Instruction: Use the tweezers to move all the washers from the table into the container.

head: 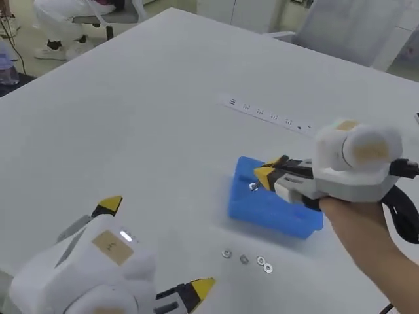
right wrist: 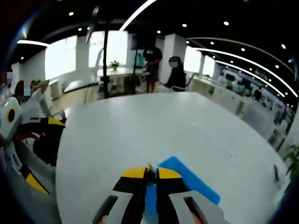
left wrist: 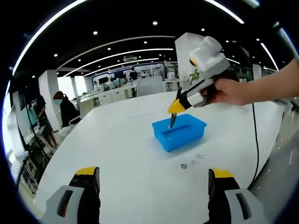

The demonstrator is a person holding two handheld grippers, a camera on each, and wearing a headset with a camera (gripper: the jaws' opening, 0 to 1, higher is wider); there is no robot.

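Hovering right tool (head: 270,169) over container (head: 278,217), tweezers (left wrist: 172,120) clamped

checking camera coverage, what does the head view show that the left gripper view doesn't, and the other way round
The head view adds the left gripper's white body from above, with a lit indicator light, and a look down into the blue container.

The left gripper view adds the tweezers seen side-on, tip dipping into the container, plus ceiling lights and a seated person behind.

Both share the container, the four washers on the table beside it, and the right gripper shut on the tweezers.
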